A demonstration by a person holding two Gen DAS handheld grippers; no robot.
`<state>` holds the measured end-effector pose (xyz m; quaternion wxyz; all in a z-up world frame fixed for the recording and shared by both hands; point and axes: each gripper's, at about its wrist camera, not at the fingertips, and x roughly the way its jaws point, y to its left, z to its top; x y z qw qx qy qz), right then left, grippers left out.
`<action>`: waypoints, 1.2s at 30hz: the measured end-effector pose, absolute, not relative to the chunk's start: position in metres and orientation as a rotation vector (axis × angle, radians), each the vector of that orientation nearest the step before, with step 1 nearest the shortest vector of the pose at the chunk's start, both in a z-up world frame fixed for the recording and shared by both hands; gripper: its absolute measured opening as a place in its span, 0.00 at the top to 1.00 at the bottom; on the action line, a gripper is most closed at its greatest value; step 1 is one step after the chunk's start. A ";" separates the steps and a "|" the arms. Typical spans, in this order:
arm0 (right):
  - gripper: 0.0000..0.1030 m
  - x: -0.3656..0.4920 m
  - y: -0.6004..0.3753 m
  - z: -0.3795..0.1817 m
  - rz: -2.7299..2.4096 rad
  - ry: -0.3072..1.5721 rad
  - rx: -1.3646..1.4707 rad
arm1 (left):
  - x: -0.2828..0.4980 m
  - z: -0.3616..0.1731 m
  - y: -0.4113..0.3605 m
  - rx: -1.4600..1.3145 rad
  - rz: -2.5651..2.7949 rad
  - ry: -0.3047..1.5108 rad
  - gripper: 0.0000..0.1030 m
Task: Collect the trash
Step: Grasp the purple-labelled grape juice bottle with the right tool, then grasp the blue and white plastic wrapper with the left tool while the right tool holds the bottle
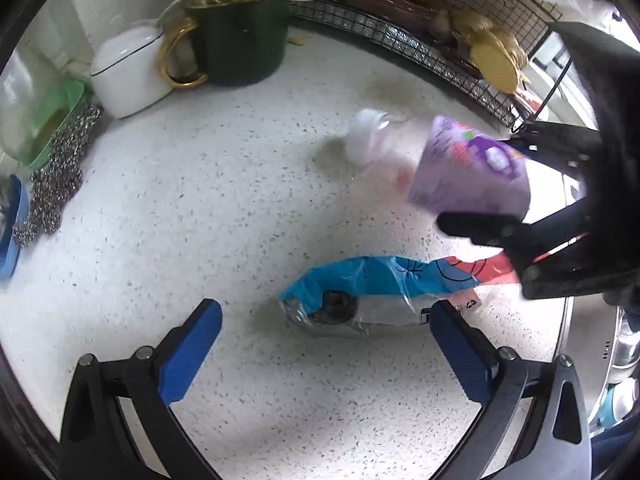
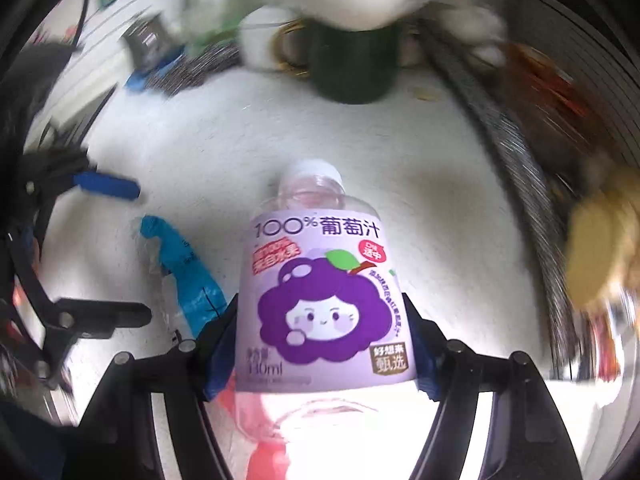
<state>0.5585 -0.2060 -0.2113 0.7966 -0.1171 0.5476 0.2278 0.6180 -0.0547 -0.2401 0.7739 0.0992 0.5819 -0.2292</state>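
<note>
The small grape juice bottle (image 2: 324,292), clear plastic with a purple label and a white cap, is held in the air above the table (image 1: 200,200) by the right gripper (image 2: 324,320), whose blue jaws pinch the label on both sides. In the left wrist view the bottle (image 1: 460,168) is tilted, with the cap pointing toward the back of the table. Under it, on the speckled white surface, lies a crumpled blue and red plastic wrapper (image 1: 372,292), and its red end goes under the right gripper. The left gripper (image 1: 326,344) is low over the table with its jaws spread wide, and the wrapper lies between the two blue fingertips (image 1: 192,352), near the right one. The middle and left of the table are open. Along the back edge stand a dark green mug (image 1: 240,44) with a gold handle and a white container (image 1: 128,76), steel scourers (image 1: 60,176) lie at the left edge, and a black wire rack (image 1: 420,44) closes the right side.
</note>
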 end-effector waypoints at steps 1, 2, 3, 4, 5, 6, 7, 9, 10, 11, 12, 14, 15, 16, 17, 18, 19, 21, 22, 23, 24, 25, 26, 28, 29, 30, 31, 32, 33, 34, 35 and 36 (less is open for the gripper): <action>0.33 0.557 -0.212 -0.211 0.458 1.178 -0.214 | 0.616 -0.239 -0.053 0.208 -0.493 1.263 0.00; 0.33 0.556 -0.217 -0.211 0.429 1.185 -0.178 | 0.615 -0.240 -0.056 0.189 -0.488 1.272 0.00; 0.33 0.557 -0.221 -0.211 0.414 1.195 -0.150 | 0.614 -0.241 -0.059 0.171 -0.482 1.282 0.00; 0.33 0.557 -0.224 -0.213 0.404 1.204 -0.128 | 0.614 -0.243 -0.062 0.149 -0.477 1.292 0.00; 0.33 0.556 -0.226 -0.216 0.393 1.211 -0.109 | 0.612 -0.245 -0.065 0.126 -0.462 1.301 0.00; 0.33 0.557 -0.228 -0.217 0.386 1.215 -0.101 | 0.611 -0.246 -0.067 0.102 -0.444 1.310 0.00; 0.33 0.556 -0.229 -0.218 0.381 1.215 -0.099 | 0.609 -0.247 -0.069 0.085 -0.441 1.314 0.00; 0.33 0.556 -0.231 -0.216 0.369 1.205 -0.106 | 0.607 -0.250 -0.070 0.071 -0.439 1.324 0.00; 0.34 0.555 -0.232 -0.214 0.361 1.199 -0.104 | 0.606 -0.253 -0.075 0.075 -0.435 1.332 0.00; 0.34 0.553 -0.234 -0.211 0.350 1.193 -0.098 | 0.602 -0.253 -0.079 0.079 -0.407 1.343 0.00; 0.34 0.550 -0.242 -0.207 0.342 1.187 -0.088 | 0.599 -0.254 -0.079 0.069 -0.381 1.356 0.00; 0.34 0.549 -0.245 -0.205 0.333 1.178 -0.065 | 0.598 -0.256 -0.078 -0.003 -0.334 1.380 0.00; 0.34 0.544 -0.251 -0.203 0.329 1.175 -0.061 | 0.598 -0.256 -0.077 -0.035 -0.306 1.381 0.00; 0.34 0.543 -0.252 -0.204 0.328 1.178 -0.061 | 0.597 -0.257 -0.076 -0.066 -0.274 1.379 0.00; 0.34 0.542 -0.252 -0.205 0.331 1.179 -0.056 | 0.596 -0.258 -0.076 -0.084 -0.243 1.375 0.00; 0.34 0.542 -0.252 -0.206 0.335 1.183 -0.052 | 0.596 -0.259 -0.077 -0.096 -0.216 1.370 0.00; 0.34 0.540 -0.252 -0.207 0.339 1.187 -0.051 | 0.595 -0.261 -0.078 -0.109 -0.192 1.371 0.00; 0.34 0.535 -0.259 -0.205 0.342 1.182 -0.055 | 0.593 -0.266 -0.078 -0.143 -0.168 1.377 0.00; 0.34 0.534 -0.260 -0.205 0.340 1.179 -0.062 | 0.592 -0.268 -0.078 -0.154 -0.157 1.380 0.00; 0.34 0.532 -0.261 -0.204 0.341 1.176 -0.065 | 0.591 -0.268 -0.078 -0.154 -0.141 1.368 0.00; 0.34 0.532 -0.260 -0.204 0.341 1.173 -0.063 | 0.590 -0.269 -0.081 -0.160 -0.123 1.365 0.00; 0.34 0.532 -0.261 -0.204 0.340 1.173 -0.058 | 0.590 -0.269 -0.082 -0.162 -0.106 1.363 0.00; 0.34 0.531 -0.262 -0.204 0.337 1.172 -0.051 | 0.591 -0.271 -0.087 -0.160 -0.086 1.361 0.00; 0.34 0.528 -0.267 -0.203 0.325 1.171 -0.033 | 0.593 -0.273 -0.095 -0.147 -0.054 1.360 0.03; 0.34 0.528 -0.269 -0.203 0.316 1.171 -0.026 | 0.595 -0.275 -0.102 -0.126 -0.032 1.357 0.05; 0.34 0.526 -0.270 -0.203 0.308 1.171 -0.021 | 0.594 -0.274 -0.106 -0.094 -0.018 1.354 0.11; 0.34 0.526 -0.271 -0.203 0.300 1.171 -0.022 | 0.593 -0.275 -0.112 -0.073 -0.013 1.352 0.17; 0.34 0.524 -0.272 -0.203 0.292 1.169 -0.027 | 0.593 -0.275 -0.119 -0.056 -0.014 1.350 0.21; 0.34 0.523 -0.273 -0.203 0.290 1.166 -0.030 | 0.596 -0.274 -0.127 -0.034 -0.011 1.346 0.31; 0.34 0.522 -0.274 -0.203 0.292 1.165 -0.029 | 0.597 -0.272 -0.130 -0.016 -0.012 1.341 0.40; 0.34 0.522 -0.274 -0.204 0.291 1.164 -0.027 | 0.596 -0.272 -0.135 -0.001 -0.014 1.332 0.45; 0.34 0.521 -0.274 -0.205 0.291 1.163 -0.026 | 0.595 -0.268 -0.135 0.005 -0.017 1.325 0.56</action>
